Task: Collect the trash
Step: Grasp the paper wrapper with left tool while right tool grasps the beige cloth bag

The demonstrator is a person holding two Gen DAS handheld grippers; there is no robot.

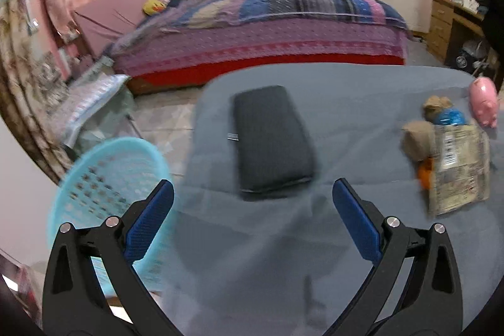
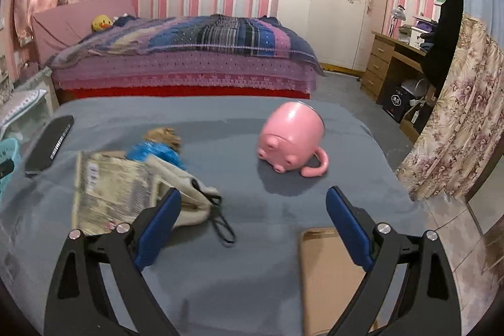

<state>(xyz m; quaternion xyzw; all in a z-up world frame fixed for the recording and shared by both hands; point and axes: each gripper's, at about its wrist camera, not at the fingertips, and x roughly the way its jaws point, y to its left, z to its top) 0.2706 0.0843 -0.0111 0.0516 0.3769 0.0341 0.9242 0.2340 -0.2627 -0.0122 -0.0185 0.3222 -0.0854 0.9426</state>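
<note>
Lying in a loose heap on the grey cloth-covered table (image 2: pixel 252 241), the trash waits at the left of the right wrist view and at the far right of the left wrist view. It comprises a flattened printed wrapper (image 2: pixel 110 191) bearing a label, a crumpled blue wrapper (image 2: pixel 157 151), a brownish paper wad (image 2: pixel 163 135), and a pale crumpled piece with a black cord (image 2: pixel 223 222) trailing toward the near edge. In the left wrist view an orange scrap (image 1: pixel 425 173) shows at the heap's near left edge. The pieces touch or overlap, probably so that they can be picked off one at a time.

The right gripper (image 2: pixel 253 222) hovers above the cloth with its jaws spread wide and nothing between them; its left finger sits just beside the pale piece. The left gripper (image 1: pixel 253 210) is likewise spread and empty, aimed at the table's left part.

A light blue perforated basket (image 1: pixel 104 178) stands off the table's left edge, below the left gripper's left finger, likely the receptacle. A black rectangular case (image 1: pixel 271 140) lies left of the heap. A pink pig-shaped mug (image 2: pixel 291 140) lies tipped on its side to the heap's right. A tan flat object (image 2: pixel 330 273) rests near the right gripper; its identity cannot be told. A bed (image 2: pixel 189 59) fills the far background.
</note>
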